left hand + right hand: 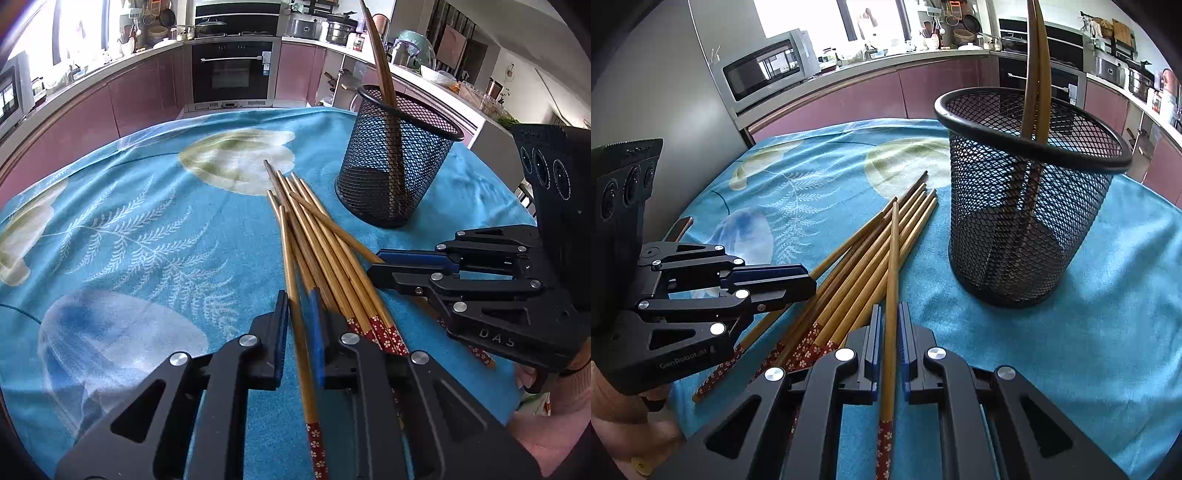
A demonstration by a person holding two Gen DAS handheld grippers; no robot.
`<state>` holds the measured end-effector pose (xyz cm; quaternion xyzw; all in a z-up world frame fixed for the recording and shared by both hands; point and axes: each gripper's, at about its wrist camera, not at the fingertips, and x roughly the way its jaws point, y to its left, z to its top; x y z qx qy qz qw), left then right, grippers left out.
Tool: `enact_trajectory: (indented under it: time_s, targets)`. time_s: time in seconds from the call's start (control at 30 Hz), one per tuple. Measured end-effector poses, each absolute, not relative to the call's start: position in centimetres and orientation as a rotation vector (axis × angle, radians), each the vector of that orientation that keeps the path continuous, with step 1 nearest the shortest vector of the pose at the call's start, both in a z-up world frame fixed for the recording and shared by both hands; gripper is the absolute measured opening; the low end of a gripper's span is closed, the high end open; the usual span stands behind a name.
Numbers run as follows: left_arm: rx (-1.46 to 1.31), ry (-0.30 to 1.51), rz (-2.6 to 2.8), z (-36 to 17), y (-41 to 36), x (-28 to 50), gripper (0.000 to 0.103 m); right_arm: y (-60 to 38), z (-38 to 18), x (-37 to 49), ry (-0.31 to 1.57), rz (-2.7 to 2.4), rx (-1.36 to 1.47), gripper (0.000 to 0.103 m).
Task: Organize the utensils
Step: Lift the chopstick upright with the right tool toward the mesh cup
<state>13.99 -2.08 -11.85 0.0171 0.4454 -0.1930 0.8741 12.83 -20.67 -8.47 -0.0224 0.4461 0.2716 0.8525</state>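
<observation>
On the blue floral tablecloth [147,206], left of the black wire-mesh cup [395,166], the left gripper [299,317] is clamped on one bamboo chopstick [295,291] from the loose heap of red-handled bamboo chopsticks [332,251]. Nearer the cup, the right gripper [889,325] pinches another single chopstick [892,277]. Two darker chopsticks [1036,66] stand inside the cup.

Blue floral tablecloth [155,221], chopstick pile [325,251], mesh holder [391,173]
</observation>
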Motion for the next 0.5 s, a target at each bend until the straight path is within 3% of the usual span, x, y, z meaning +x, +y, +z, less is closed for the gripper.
enact_trajectory:
  time_s: [0.5]
  targets:
    - [0.042,0.944,-0.389,-12.2,-1.9,14.3,0.017,-21.4,-7.3,11.7,0.898,0.603,-0.016,0.006]
